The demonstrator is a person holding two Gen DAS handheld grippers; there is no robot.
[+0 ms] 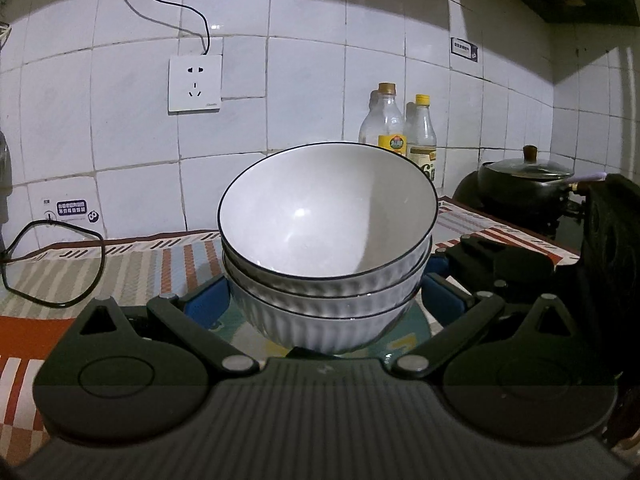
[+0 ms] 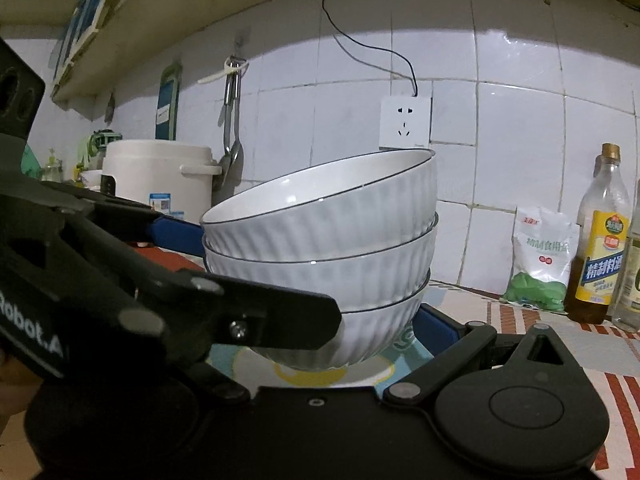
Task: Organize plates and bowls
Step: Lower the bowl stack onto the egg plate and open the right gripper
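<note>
You have 3 ribbed white bowls [image 1: 326, 264] nested in 1 stack, standing on a patterned plate [image 2: 384, 372] on the striped cloth [image 1: 120, 264]. The top bowl sits tilted, its rim higher toward the wall, so treat the stack as loose.

Your left gripper [image 1: 324, 300] has its jaws spread on either side of the bottom bowl; the blue pads [image 1: 204, 300] lie close to the ribbed wall, but you cannot tell from here whether they touch it. Your right gripper [image 2: 380, 320] is also spread wide, with the stack between its fingers, and the left tool crosses in front of its camera.

The step in hand looks like taking or steadying the stack. To do it well:

1. Choose 1 tool to bear the load. Both crowd the same bowl, and the 2 frames could knock together.
2. Close on the bottom bowl low, under the second rim, so the pads bite on the ribs rather than slide up the glaze.
3. Squeeze slowly. A quick clench may kick the tilted top bowl off.
4. Lift straight up and keep level, and watch that the plate does not come along.
5. Mind the bottles [image 1: 400, 128] behind and the pot [image 1: 524, 184] off to the right when you carry.
</note>
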